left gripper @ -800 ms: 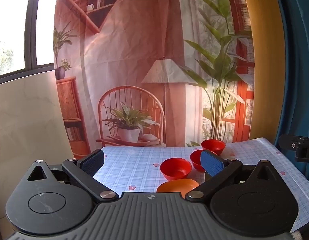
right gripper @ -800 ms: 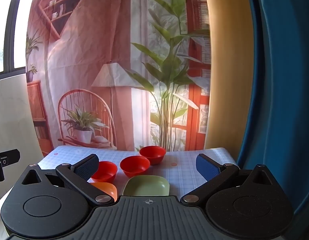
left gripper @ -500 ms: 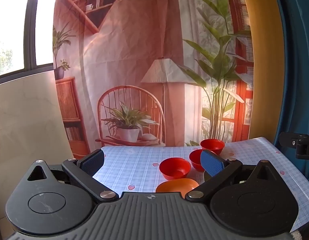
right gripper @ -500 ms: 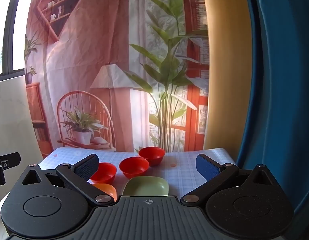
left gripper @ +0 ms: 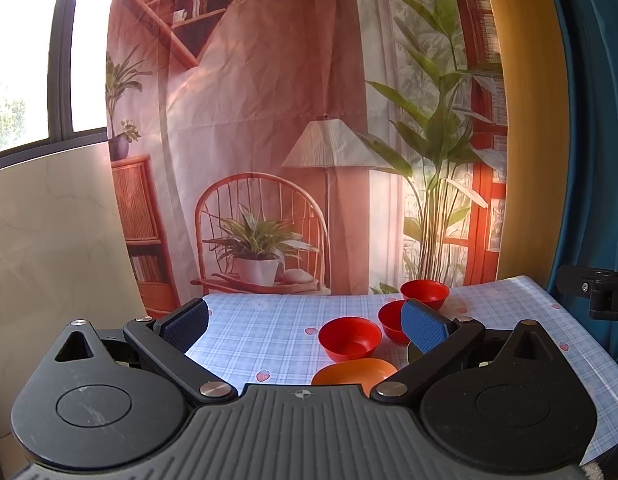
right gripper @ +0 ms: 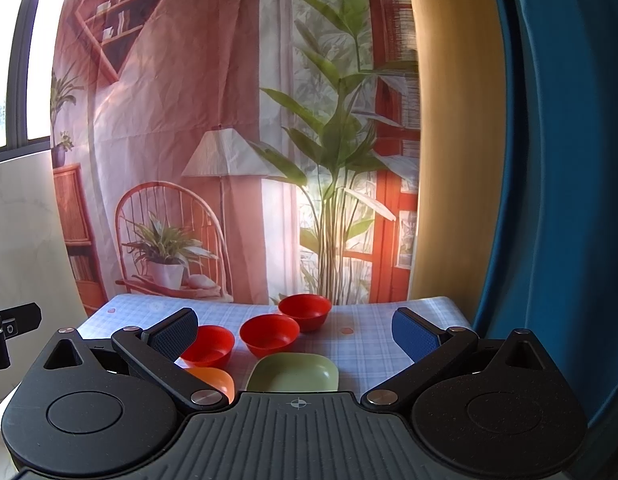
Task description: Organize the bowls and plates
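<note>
Left gripper [left gripper: 305, 322] spread wide, empty, above counter [left gripper: 261, 332]. Right gripper [right gripper: 295, 332] spread wide, empty, touching nothing. Three red bowls [right gripper: 269, 334], orange plate [right gripper: 215, 378], green plate [right gripper: 295, 372] on counter, grouped close ahead.

Dishes grouped on table [right gripper: 373, 356], before hanging backdrop [right gripper: 229, 120].

Three bowls in a diagonal row: nearest bowl [right gripper: 208, 345] at left, middle bowl [right gripper: 269, 334] just beside it to the right and farther back, far bowl [right gripper: 305, 312] behind that, close to backdrop. Round plate [right gripper: 213, 380] in front of nearest bowl, square plate [right gripper: 295, 372] just right of round plate and in front of middle bowl. Right part of table bare beyond square plate. Window [left gripper: 29, 60] left of backdrop, curtain [right gripper: 549, 160] at right. In left wrist view, same row of bowls right of centre, round plate nearest.
</note>
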`<action>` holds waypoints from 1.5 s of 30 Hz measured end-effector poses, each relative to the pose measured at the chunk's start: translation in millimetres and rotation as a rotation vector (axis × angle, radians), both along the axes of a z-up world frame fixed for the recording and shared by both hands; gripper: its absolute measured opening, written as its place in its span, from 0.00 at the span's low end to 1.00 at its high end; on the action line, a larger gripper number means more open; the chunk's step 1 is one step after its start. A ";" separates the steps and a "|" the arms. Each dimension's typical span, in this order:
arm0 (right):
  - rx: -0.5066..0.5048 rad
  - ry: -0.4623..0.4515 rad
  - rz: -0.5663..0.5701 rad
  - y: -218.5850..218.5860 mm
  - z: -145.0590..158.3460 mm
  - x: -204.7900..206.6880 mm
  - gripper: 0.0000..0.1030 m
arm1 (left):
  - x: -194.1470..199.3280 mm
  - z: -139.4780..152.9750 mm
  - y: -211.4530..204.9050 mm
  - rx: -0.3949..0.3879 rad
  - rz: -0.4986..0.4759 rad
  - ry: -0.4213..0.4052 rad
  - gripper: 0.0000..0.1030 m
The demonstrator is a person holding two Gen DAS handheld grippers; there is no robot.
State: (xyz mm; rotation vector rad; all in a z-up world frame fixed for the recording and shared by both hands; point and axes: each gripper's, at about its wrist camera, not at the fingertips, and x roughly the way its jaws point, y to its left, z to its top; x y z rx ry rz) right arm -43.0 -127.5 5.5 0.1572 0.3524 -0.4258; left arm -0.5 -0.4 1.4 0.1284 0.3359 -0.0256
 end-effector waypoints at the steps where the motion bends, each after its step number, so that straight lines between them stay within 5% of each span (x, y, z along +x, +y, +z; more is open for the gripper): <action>1: 0.000 0.000 0.000 -0.2 0.1 0.0 1.00 | 0.3 -0.2 -0.2 0.000 0.000 0.000 1.00; 45: 0.002 -0.001 -0.001 -1.5 0.5 -1.8 1.00 | -4.2 -5.3 -4.9 0.001 -0.006 0.007 1.00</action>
